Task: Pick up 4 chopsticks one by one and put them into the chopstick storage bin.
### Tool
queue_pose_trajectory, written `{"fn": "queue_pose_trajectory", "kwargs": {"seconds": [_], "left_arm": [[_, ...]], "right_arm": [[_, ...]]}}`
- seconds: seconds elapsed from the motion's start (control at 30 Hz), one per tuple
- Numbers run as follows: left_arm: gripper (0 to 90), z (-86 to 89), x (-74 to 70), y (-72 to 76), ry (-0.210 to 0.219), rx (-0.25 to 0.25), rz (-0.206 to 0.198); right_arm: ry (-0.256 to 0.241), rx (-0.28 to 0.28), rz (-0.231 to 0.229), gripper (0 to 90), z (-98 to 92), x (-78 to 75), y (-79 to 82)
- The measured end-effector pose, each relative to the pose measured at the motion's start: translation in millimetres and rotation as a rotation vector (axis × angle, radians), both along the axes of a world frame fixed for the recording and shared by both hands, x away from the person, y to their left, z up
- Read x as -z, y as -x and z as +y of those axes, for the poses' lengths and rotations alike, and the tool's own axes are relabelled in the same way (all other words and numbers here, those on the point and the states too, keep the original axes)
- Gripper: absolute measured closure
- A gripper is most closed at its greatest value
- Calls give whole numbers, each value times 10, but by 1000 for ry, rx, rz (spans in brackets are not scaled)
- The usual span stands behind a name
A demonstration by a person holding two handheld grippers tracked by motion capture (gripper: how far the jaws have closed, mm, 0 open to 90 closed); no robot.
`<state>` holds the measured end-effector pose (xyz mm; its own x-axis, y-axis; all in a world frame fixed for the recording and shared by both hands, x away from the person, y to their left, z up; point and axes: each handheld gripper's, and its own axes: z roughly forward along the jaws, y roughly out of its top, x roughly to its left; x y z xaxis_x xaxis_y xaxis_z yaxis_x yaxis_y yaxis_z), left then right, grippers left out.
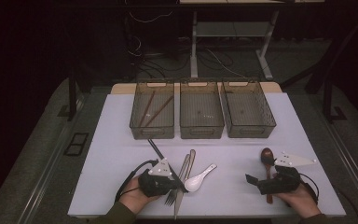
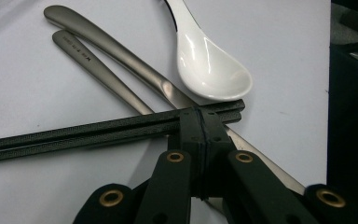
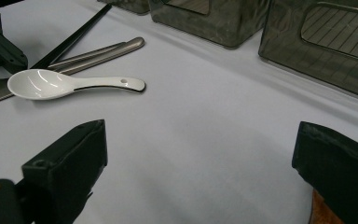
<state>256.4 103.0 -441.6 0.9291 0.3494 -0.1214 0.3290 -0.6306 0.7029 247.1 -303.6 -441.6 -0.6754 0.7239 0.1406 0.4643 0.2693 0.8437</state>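
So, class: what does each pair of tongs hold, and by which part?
The left tongs are shut on the pair of black chopsticks, near one end. The right tongs stand open, holding nothing.

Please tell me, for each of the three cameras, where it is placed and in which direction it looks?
High view: above the person's side, looking forward and down on the table and three bins; both hands and the left gripper and right gripper enter from the bottom.
Left gripper view: on the left gripper, looking along its shut jaws, clamped on black chopsticks.
Right gripper view: on the right gripper, looking across the table between its open jaws.
Shared: all three views show the white spoon.
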Motion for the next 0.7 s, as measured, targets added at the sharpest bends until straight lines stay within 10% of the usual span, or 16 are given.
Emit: {"fn": "queue_pose_trajectory", "kwargs": {"seconds": [0.33,0.7], "left_arm": [[891,138,-114,-86,40,-43,-35],[892,369,-170,-800,-55,-278,-90]], "right_arm": [[0,0,0,28,-4,1,0],[1,4,7,28,1,7,-8]]}}
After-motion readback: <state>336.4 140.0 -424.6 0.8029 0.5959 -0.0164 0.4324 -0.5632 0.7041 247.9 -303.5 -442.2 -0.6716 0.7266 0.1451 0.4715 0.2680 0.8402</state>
